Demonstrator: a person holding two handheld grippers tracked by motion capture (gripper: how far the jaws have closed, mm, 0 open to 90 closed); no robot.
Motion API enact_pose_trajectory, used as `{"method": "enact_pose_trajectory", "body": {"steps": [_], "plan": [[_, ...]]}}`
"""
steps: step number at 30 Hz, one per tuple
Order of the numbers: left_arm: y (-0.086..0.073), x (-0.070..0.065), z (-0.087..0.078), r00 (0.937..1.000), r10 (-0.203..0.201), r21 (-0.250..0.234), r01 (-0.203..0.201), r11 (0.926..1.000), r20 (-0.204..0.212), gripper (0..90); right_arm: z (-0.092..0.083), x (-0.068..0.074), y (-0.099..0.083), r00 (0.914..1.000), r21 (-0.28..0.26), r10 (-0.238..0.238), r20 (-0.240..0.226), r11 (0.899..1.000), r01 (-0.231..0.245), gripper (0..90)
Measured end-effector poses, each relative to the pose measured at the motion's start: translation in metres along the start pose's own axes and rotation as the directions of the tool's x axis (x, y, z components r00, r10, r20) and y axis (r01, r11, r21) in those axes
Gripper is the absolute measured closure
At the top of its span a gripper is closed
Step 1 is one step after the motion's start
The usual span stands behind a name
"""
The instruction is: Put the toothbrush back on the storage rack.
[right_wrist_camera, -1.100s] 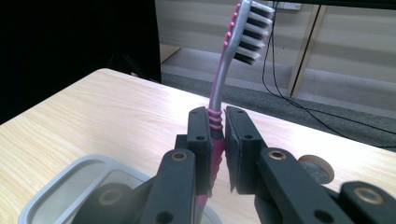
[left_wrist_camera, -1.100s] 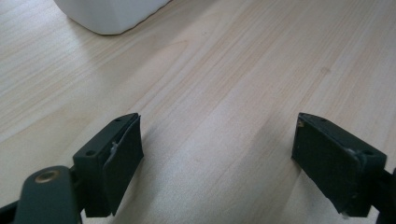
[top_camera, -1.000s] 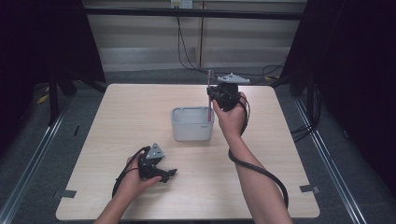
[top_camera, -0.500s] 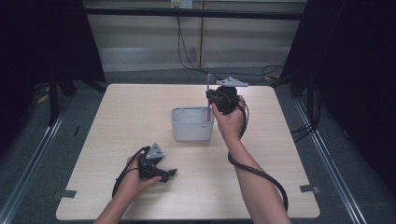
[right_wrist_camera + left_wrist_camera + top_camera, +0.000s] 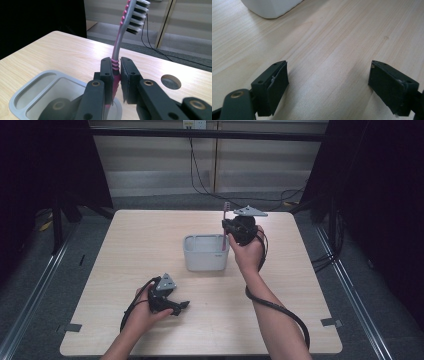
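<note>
Right claw [image 5: 226,226] clamps toothbrush [image 5: 120,47] upright over holder [image 5: 206,253]; left claw [image 5: 176,307] rests on table [image 5: 125,245].

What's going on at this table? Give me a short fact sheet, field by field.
Right claw: shut on a pink toothbrush, held upright, bristles on top
Toothbrush position: lower end over the grey tub
Left claw: open, nothing between its jaws, resting low on the table
Likely next move: probably lowering the toothbrush into the tub

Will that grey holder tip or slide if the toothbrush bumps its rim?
The holder looks low and wide, so it probably won't tip. It seems light, hollow plastic on smooth wood, so it may slide. The toothbrush, upright in the right claw, looks stiff.
</note>
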State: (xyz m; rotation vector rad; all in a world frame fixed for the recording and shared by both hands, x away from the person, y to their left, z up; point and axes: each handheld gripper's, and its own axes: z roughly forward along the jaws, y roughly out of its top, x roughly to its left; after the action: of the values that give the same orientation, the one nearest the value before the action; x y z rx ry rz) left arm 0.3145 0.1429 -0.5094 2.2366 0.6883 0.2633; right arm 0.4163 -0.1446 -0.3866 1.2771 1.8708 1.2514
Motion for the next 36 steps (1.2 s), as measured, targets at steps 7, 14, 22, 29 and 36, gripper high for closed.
{"method": "enact_pose_trajectory", "body": {"steps": [7, 14, 22, 29, 36], "plan": [[0.000, 0.000, 0.000, 1.0000, 0.000, 0.000, 0.000, 1.0000, 0.000, 15.8, -0.002, -0.002, -0.003, 1.0000, 0.008, 0.001, -0.004, 1.000, -0.001, 81.2], [0.000, 0.000, 0.000, 1.0000, 0.001, 0.000, -0.001, 1.0000, 0.000, 15.8, -0.002, 0.000, -0.008, 0.9998, 0.017, 0.004, -0.020, 1.000, -0.004, 81.2], [0.000, 0.000, 0.000, 1.0000, 0.000, 0.000, 0.000, 1.0000, 0.001, 15.8, 0.001, 0.002, -0.012, 0.9994, 0.032, -0.002, -0.034, 0.999, 0.003, 81.1], [0.000, 0.000, 0.000, 1.0000, -0.001, 0.001, 0.001, 1.0000, 0.001, 15.8, 0.002, 0.002, -0.016, 0.9993, 0.042, 0.001, -0.037, 0.999, 0.001, 81.1], [0.000, 0.000, 0.000, 1.0000, -0.001, 0.001, 0.001, 1.0000, 0.001, 15.8, 0.000, 0.003, -0.019, 0.9992, 0.047, -0.001, -0.041, 0.999, 0.003, 81.0]]}}
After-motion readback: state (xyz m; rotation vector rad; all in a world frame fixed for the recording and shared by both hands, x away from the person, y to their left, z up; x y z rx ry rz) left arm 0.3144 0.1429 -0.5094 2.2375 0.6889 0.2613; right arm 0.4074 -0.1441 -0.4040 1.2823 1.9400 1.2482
